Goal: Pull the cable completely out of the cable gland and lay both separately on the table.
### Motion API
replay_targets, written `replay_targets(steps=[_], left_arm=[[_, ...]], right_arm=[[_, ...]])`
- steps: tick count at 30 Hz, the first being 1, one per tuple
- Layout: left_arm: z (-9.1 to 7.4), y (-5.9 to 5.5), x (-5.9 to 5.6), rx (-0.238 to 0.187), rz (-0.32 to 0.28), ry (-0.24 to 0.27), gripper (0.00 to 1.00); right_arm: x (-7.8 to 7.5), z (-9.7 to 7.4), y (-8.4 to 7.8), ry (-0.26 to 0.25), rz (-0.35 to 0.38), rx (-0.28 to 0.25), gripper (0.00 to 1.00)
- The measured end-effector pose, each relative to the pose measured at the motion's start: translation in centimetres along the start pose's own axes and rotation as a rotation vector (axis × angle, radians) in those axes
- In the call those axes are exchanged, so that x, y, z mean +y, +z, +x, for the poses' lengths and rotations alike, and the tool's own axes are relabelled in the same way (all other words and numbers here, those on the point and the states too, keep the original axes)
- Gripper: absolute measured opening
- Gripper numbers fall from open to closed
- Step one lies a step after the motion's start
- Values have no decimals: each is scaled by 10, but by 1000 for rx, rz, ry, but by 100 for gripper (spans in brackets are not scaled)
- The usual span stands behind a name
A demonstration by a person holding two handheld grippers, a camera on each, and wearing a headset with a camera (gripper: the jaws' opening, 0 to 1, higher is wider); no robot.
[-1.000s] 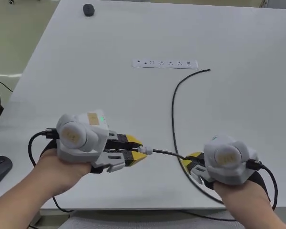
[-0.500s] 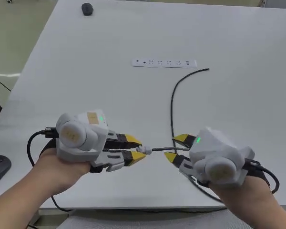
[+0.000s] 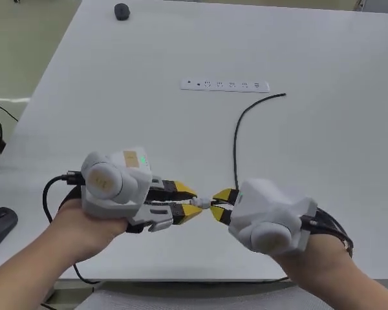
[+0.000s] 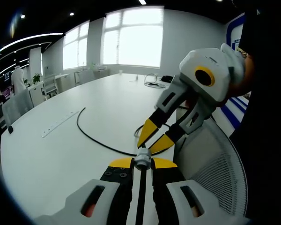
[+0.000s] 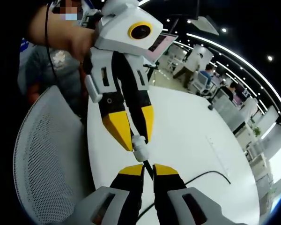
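Jaws of the left gripper [image 4: 143, 164] are clamped on the gland [image 4: 142, 158], which sits right at their yellow tips and pokes out a little beyond them. As I read it, this hand is the anchor, holding the gland steady so that the other can draw against it. Facing it tip to tip, the right gripper [image 5: 149, 171] has its jaws narrow about the cable [image 3: 235, 148] just beside the gland, the black line running down the gap between them. Whether they pinch it or merely straddle it I cannot tell. Taking the cable so close to the gland looks meant to keep the pull straight and leave no slack to bend. Both grippers are held near the front edge of the worktop [image 3: 149, 77]. From the right jaws the cable passes under that hand, then runs away across the worktop in a long curve, its free end lying near a power strip [image 3: 225, 85] but apart from it. By the look of it the cable is in the gland, so neither is laid down
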State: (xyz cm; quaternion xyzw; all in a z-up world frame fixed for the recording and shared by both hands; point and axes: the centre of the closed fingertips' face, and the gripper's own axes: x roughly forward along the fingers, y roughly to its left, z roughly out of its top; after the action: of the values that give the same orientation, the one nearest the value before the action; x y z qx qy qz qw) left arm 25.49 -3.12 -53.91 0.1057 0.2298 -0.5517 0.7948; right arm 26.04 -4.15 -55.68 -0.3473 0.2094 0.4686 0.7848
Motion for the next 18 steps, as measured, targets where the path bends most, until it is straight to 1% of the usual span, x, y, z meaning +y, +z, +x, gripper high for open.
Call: replay_targets(steps=[1,3,5,8,16,17,18], left_arm=[[0,0,0,0,1,0,15],[1,0,-1,-1,3,-2,15],[1,1,-1,-7,4,-2,15],[2,1,-3,-4,9,-5,15],[3,3,-2,-8,7,-7,15],[3,3,-1,-8,8,-6,15],[2,3,-1,-7,8,-6,15]], right_arm=[[0,0,-1,0,7,-1,2],[2,0,-3,13,62,-1,2],[1,0,-4,12,76,-7,1],[2,0,-6,12,108,-5,1],[-5,-1,-22,-11,193,34,0],[-5,-2,-26,-6,228,41,0],[-6,-3,-27,-8,241,40,0]])
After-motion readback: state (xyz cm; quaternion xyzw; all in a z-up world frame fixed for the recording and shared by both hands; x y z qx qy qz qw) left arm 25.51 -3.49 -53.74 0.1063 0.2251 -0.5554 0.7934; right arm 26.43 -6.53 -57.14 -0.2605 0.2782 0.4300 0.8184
